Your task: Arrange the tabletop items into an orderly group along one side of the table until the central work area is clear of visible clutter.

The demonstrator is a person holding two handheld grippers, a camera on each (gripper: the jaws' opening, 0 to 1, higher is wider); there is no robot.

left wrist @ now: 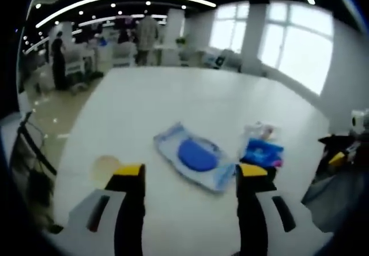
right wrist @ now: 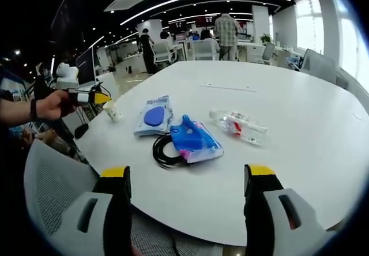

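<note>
Both tongs, left (left wrist: 189,178) and right (right wrist: 188,178), hang spread and empty above the white counter (right wrist: 300,123). At twelve o'clock, mid-counter, clutter awaits: coiled black cable (right wrist: 165,150), blue plastic pouch (right wrist: 195,140), clear bottle (right wrist: 237,124), blue-lidded wipes pack (right wrist: 154,116).

Right gripper view: items cluster on the table (right wrist: 300,129) toward its near-left edge. Wipes pack (right wrist: 154,116) lies leftmost; paper cup (right wrist: 113,113) sits just beyond it, at the left edge. Plastic bag (right wrist: 195,140) lies right of the pack, on top of the coiled cable (right wrist: 166,151), which sticks out on its near-left side. Bottle (right wrist: 238,124) lies on its side right of the bag, apart from it. Far half of the table holds a thin strip (right wrist: 225,87).
</note>
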